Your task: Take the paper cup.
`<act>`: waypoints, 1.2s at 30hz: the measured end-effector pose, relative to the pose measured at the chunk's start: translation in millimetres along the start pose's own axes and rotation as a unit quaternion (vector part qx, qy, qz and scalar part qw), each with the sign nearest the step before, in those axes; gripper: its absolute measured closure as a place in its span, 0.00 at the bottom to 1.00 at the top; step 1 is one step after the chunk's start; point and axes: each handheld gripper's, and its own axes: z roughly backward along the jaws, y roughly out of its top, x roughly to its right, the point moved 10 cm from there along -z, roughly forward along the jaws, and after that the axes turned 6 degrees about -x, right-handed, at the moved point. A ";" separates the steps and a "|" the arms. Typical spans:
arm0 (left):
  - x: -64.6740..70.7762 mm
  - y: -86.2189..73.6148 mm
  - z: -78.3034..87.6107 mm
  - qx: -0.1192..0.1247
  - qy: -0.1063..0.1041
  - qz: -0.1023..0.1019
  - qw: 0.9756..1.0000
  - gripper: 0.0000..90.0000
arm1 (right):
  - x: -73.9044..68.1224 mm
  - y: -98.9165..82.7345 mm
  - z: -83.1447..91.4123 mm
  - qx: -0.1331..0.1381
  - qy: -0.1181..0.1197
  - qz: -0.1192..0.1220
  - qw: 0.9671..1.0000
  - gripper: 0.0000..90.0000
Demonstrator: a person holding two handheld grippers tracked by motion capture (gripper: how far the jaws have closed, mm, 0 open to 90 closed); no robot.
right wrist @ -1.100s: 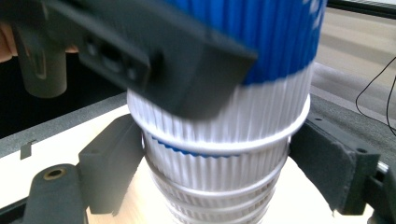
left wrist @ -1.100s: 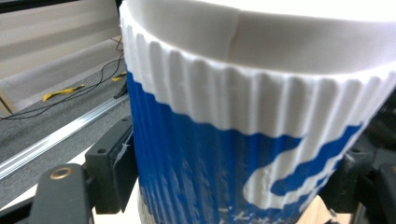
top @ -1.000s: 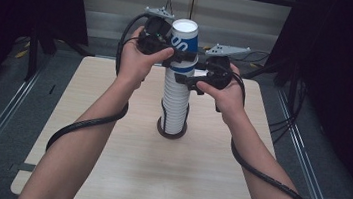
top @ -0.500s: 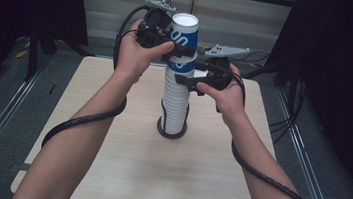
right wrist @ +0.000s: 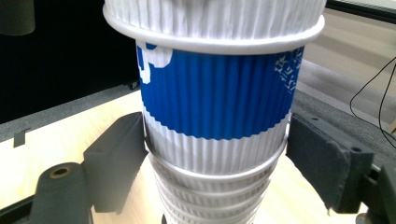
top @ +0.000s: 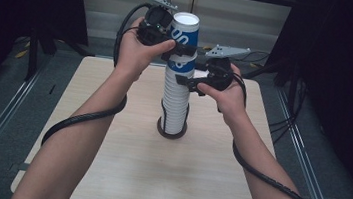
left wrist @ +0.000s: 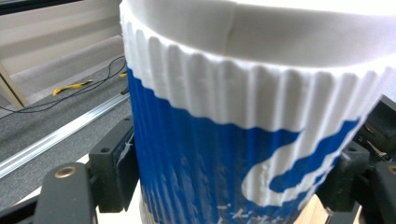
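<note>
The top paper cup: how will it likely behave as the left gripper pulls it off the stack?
The top cup is probably light, and its ribbed wall should give the left gripper good grip. Being thin paper, it may dent under squeezing. The tall stack could tip.

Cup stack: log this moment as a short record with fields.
object: tall stack of ribbed paper cups, white with blue print
base: dark round holder on the light wooden table
top cup: raised above the rest, upright, mouth open
left gripper: jaws pressed to both sides of the top cup
right gripper: jaws either side of the stack just under the top cup; the left jaw touches, the right one shows a small gap
hands: left hand higher than right hand
</note>
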 end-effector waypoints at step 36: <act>0.2 -25.7 -16.4 -0.042 0.008 -0.014 0.999 0.22 | -0.5 -1.0 1.2 0.004 0.000 0.005 1.000 0.22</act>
